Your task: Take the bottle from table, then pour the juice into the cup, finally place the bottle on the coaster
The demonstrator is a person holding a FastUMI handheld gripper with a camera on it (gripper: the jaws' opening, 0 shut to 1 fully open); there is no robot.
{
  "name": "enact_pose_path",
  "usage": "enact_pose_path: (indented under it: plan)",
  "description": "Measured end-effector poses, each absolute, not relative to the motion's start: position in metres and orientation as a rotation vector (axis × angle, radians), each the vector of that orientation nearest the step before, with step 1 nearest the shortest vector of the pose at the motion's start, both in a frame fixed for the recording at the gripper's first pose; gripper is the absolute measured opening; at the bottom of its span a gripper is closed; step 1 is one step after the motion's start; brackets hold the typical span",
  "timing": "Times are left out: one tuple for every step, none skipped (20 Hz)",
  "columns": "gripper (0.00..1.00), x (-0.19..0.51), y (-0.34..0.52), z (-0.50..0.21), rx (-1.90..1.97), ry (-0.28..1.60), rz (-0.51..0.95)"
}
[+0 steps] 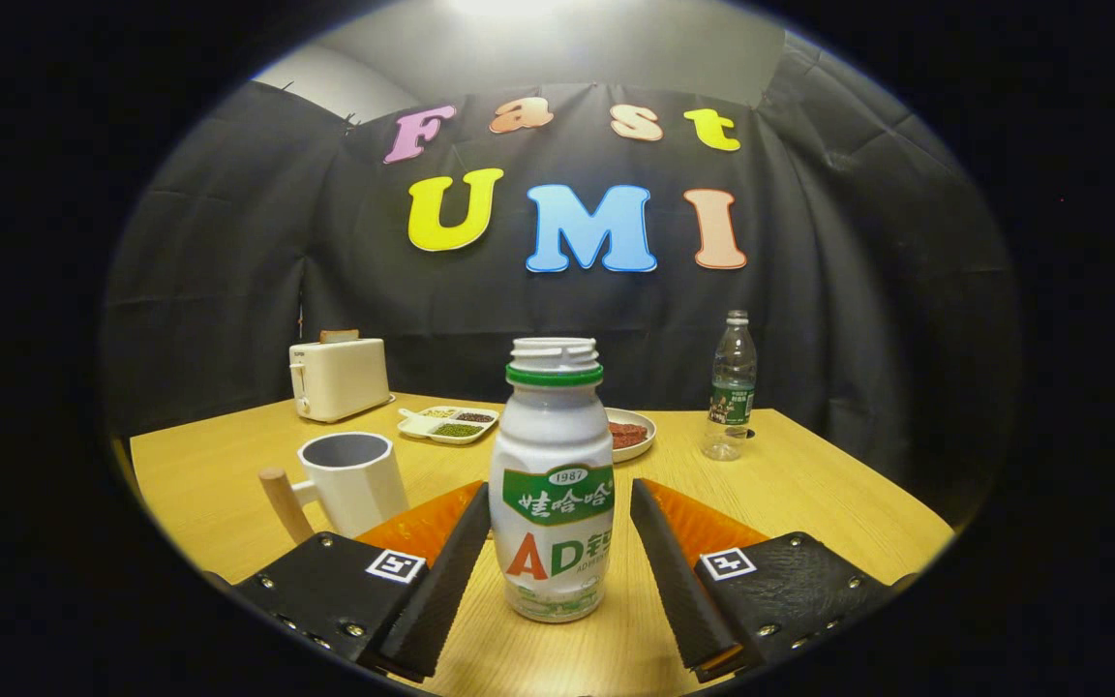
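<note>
Bottle (554,484) upright on wooden table (809,484) between wide-spread gripper (557,499) fingers, dark cloth wall behind.

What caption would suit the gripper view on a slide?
Open gripper straddles the upright, uncapped bottle on the table, fingers not yet pressing it; cup just left.
</note>
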State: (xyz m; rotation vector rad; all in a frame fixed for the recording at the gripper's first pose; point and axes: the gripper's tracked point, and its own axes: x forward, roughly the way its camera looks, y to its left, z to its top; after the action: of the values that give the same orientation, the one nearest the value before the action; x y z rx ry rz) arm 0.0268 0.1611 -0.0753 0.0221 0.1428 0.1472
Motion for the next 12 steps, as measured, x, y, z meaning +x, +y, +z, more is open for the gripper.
enact_pose_path:
  plan:
    - [0.88, 0.031, 0.162, -0.079, 0.029, 0.150, 0.146]
    - [0.88, 0.034, 0.163, -0.081, 0.031, 0.159, 0.142]
    - [0.88, 0.037, 0.165, -0.084, 0.035, 0.164, 0.149]
    - [0.80, 0.038, 0.166, -0.082, 0.034, 0.163, 0.140]
    - [0.76, 0.038, 0.165, -0.083, 0.019, 0.172, 0.139]
    - [0.73, 0.040, 0.165, -0.084, 0.002, 0.176, 0.133]
    - [0.73, 0.041, 0.161, -0.083, -0.024, 0.188, 0.110]
    - [0.70, 0.040, 0.161, -0.081, -0.059, 0.194, 0.108]
    - [0.70, 0.040, 0.163, -0.081, -0.103, 0.199, 0.108]
    - [0.70, 0.041, 0.163, -0.078, -0.153, 0.200, 0.099]
    - [0.70, 0.041, 0.161, -0.076, -0.206, 0.198, 0.088]
    - [0.70, 0.043, 0.160, -0.072, -0.259, 0.194, 0.075]
